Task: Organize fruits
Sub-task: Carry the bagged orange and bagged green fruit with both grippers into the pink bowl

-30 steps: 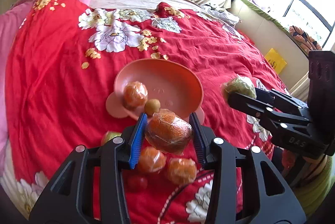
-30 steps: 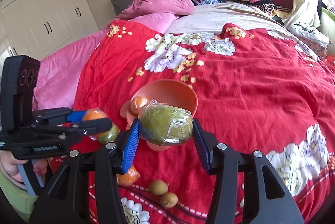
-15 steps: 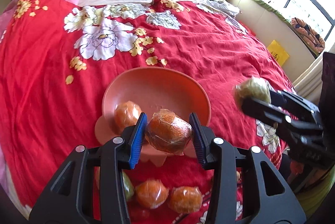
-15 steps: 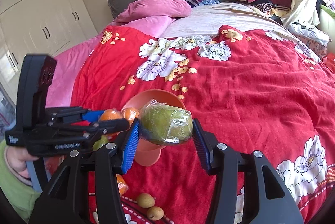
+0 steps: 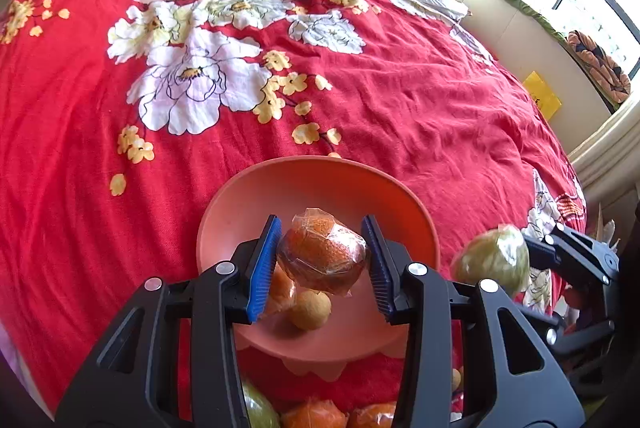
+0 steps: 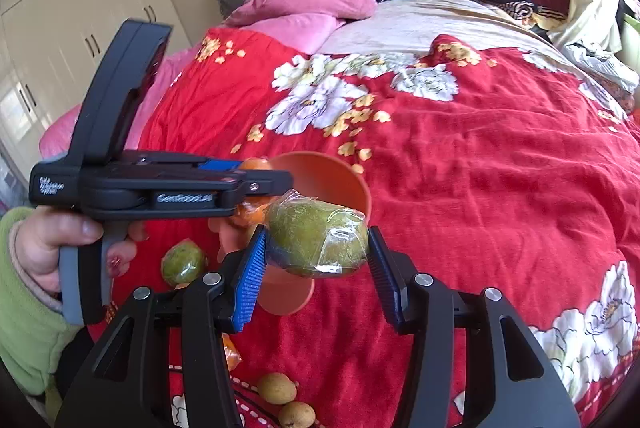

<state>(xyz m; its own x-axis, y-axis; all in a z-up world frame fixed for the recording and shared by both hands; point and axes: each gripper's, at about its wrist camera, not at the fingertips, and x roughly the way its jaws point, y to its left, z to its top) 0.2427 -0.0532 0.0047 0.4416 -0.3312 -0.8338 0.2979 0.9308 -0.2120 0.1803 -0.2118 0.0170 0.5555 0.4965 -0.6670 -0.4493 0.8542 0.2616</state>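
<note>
The left claw [image 5: 322, 260] with its wrapped orange [image 5: 323, 256] has moved from short of the pink bowl [image 5: 240, 211] to over its hollow. The bowl now fills the lower middle of the left view, hiding loose fruit.

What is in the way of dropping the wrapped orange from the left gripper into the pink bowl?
Nothing blocks it. The wrapped orange hangs over the pink bowl; an orange and a small tan fruit lie inside, with bare floor beside them.

Right gripper [image 6: 316, 248] clamps a wrapped green fruit [image 6: 316, 242], center frame. Left gripper [image 6: 256, 183] at left, over the bowl [image 6: 332, 175].
</note>
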